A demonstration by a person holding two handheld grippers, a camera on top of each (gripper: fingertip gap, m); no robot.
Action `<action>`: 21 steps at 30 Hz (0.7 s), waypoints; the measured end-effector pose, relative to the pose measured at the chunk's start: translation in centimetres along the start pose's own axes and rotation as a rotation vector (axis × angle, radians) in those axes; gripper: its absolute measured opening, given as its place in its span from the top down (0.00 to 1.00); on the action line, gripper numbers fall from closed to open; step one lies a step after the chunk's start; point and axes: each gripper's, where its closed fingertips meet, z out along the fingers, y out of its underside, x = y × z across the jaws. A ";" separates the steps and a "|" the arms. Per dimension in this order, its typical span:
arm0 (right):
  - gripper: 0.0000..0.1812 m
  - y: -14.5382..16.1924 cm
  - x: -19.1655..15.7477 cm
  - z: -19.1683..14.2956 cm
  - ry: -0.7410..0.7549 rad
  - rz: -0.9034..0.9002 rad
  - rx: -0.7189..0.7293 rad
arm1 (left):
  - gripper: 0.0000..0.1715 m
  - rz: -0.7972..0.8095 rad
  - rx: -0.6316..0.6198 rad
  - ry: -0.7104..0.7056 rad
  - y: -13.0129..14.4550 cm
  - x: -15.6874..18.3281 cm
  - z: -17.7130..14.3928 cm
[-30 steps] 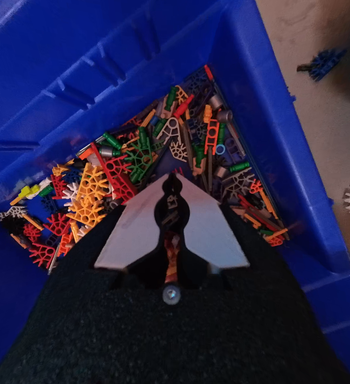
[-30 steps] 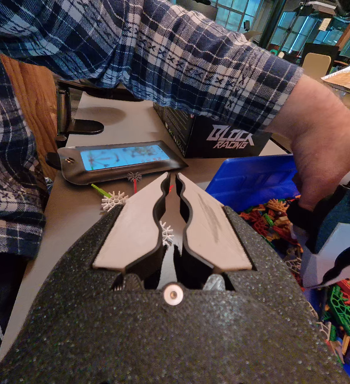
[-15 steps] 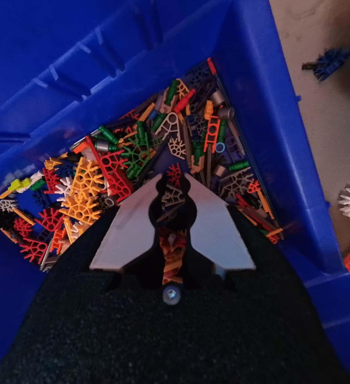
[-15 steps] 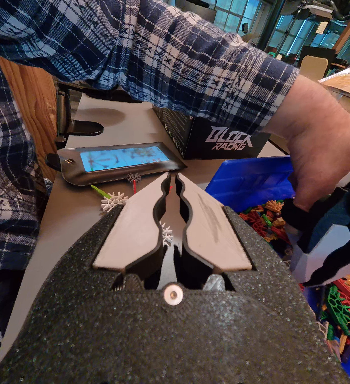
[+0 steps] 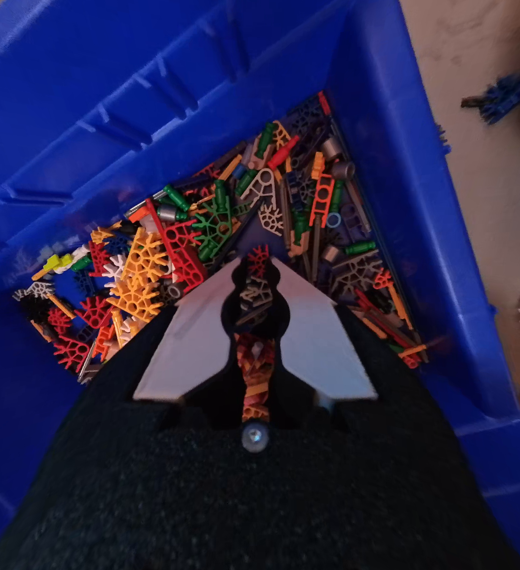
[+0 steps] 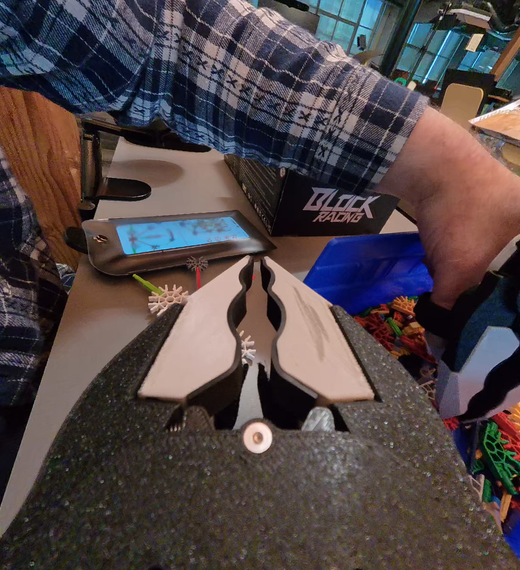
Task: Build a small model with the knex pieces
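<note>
**A:** Where is the left gripper point(image 5: 257, 262)?

**B:** Inside the blue bin point(image 5: 406, 216), tips down over the heap of plastic construction pieces point(image 5: 221, 228). A narrow gap shows between its fingertips, with a red snowflake connector point(image 5: 258, 258) seen right at the tips. I cannot tell whether it is gripped or only lies beneath.

**A:** And the right gripper point(image 6: 256, 266)?

**B:** Outside the bin, over the grey tabletop point(image 6: 98, 324) beside it. Its fingers are almost together with a thin slit between them, and nothing sits in it.

**A:** What lies near the bin there?

**B:** A white snowflake connector point(image 6: 167, 299) with a green rod point(image 6: 146, 283), a grey connector on a red rod point(image 6: 197, 267), then a phone in a dark pouch point(image 6: 175, 240). Behind the bin stands a black box point(image 6: 323, 206). A plaid sleeve point(image 6: 221, 77) reaches across to the bin.
</note>
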 end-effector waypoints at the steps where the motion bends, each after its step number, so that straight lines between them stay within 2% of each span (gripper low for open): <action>1: 0.98 0.0 0.0 0.0 0.001 0.002 0.000 | 0.94 -0.003 0.012 -0.003 -0.2 -0.1 -0.2; 11: 0.98 0.1 0.2 0.1 0.006 0.001 -0.003 | 0.94 -0.050 0.097 -0.080 -0.7 -1.0 -3.6; 12: 0.98 0.1 0.2 0.1 0.009 0.002 0.000 | 1.00 -0.061 0.119 -0.101 -0.8 -1.2 -4.2; 15: 0.98 0.0 0.4 0.0 0.016 0.003 0.005 | 1.00 -0.094 0.176 -0.134 -0.9 -1.1 -6.3; 21: 0.98 0.3 0.3 0.3 0.015 0.004 -0.008 | 1.00 -0.133 0.184 -0.158 0.6 0.4 -7.6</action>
